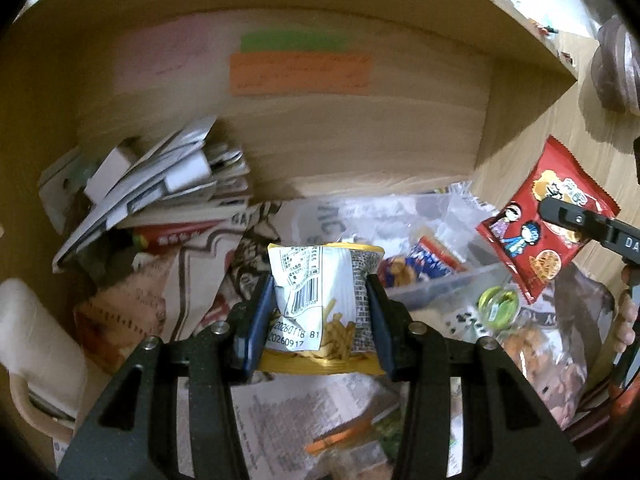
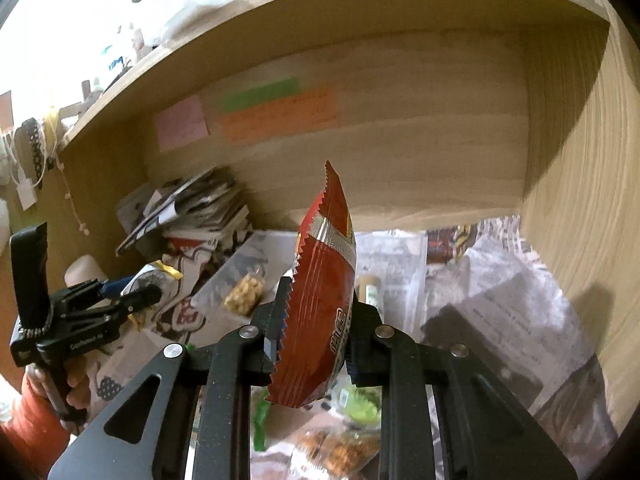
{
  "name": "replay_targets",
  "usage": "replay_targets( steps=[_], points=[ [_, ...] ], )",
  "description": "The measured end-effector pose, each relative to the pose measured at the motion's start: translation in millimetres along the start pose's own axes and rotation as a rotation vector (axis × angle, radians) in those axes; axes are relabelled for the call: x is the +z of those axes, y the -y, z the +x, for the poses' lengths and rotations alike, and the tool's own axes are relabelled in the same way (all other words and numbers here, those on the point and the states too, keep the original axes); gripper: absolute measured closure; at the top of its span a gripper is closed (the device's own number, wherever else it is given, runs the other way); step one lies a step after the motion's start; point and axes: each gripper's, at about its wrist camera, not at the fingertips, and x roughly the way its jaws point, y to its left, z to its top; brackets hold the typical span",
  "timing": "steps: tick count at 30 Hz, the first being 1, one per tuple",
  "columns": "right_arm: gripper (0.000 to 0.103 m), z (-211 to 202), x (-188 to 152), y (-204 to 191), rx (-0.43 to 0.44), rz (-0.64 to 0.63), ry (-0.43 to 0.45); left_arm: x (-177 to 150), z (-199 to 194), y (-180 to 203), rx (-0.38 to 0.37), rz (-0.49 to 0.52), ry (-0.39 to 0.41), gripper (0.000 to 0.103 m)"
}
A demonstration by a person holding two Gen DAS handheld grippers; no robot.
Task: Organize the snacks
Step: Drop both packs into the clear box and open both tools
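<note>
Both packets are up in the air, so the sorting looks mid-way at best. Biggest thing first: the open wooden shelf compartment (image 2: 400, 152) with pink, green and orange sticky notes on its back wall, its right half bare and looking like the likely home for the snacks. Below it the newspaper-covered tabletop (image 2: 500, 312) is crowded. At the compartment's left back corner leans a slumped stack of papers and booklets (image 1: 160, 184), eating up room. Near the front sits a clear plastic tub (image 1: 436, 280) with snack packets inside, and more loose packets lie along the tabletop's front edge, so plenty is left to do.

The right hand-held gripper (image 2: 316, 340) is pinching a red crinkle-edged snack packet (image 2: 324, 288), held upright in front of the compartment. The left hand-held gripper (image 1: 320, 320) is clamped on a white-and-yellow packet of fried sticks (image 1: 320, 304), raised over the clutter. A small green round container (image 1: 498, 304) sits beside the tub. That paper stack crowds the left; the right side looks the easier drop.
</note>
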Motion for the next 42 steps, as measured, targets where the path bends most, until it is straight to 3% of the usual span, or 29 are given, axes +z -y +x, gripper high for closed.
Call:
replay_targets(
  steps=[10,29,35,38,40,42],
  points=[
    [0.083,18.5,19.9,7.4,-0.012,-0.026,0.016,27.0,30.0,15.0,-0.038,0.011,-0.010,0.058],
    [0.082,110.3,26.1,15.2,0.041,-0.051,-0.168,51.0,111.9,25.0,-0.072,0.019,-0.134,0.058],
    [0.081,112.6,24.5,17.4,-0.014,-0.076,-0.171,49.8,130.2,29.7,-0.068,0.024,-0.177,0.057],
    [0.067,107.7,26.7,17.4,-0.051,-0.096,-0.154,49.8,132.8,28.7,-0.064,0.014,-0.178,0.057],
    [0.048,101.9,28.8,17.9,-0.077,-0.103,-0.129,50.5,131.6,27.2,-0.057,0.011,-0.173,0.057],
    [0.040,96.6,31.3,18.1,-0.097,-0.107,-0.104,51.3,126.8,26.1,-0.055,0.007,-0.164,0.056]
  ],
)
